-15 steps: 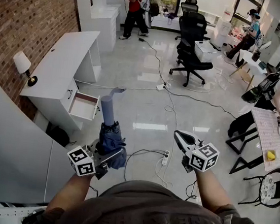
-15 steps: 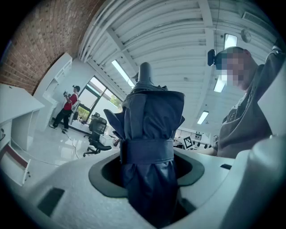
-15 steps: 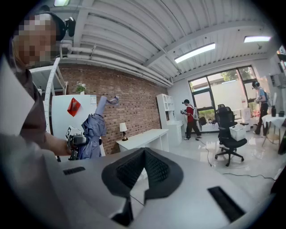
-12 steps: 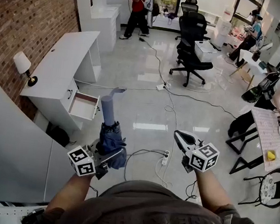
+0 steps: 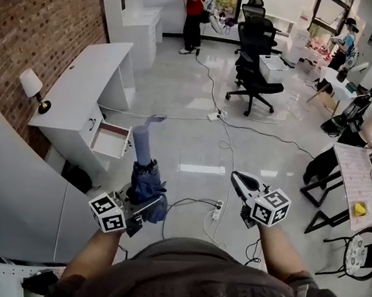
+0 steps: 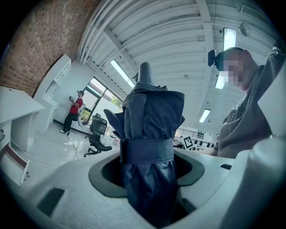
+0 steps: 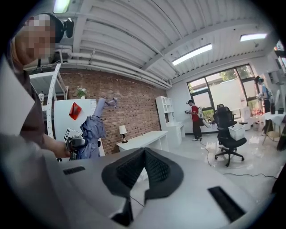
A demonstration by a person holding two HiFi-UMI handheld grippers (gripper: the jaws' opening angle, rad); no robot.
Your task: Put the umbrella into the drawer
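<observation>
A folded blue umbrella [image 5: 143,173] stands upright in my left gripper [image 5: 146,204], handle end up, at the lower left of the head view. The left gripper view shows the jaws closed around its strapped fabric [image 6: 149,147], which fills the gap. My right gripper [image 5: 237,179] is shut and empty, held level at the lower right, a little apart from the umbrella [image 7: 91,129]. The white desk [image 5: 86,80] stands by the brick wall. Its drawer [image 5: 111,140] is pulled open, ahead and left of the umbrella.
A small lamp [image 5: 31,87] hangs on the brick wall. Cables and a power strip [image 5: 217,210] lie on the floor ahead. A black office chair [image 5: 255,58] stands farther off. A table with a paper sheet [image 5: 358,181] is at the right, and people stand at the room's far end.
Both grippers and the umbrella keep their place. The person in red at the far end has walked to the right.
</observation>
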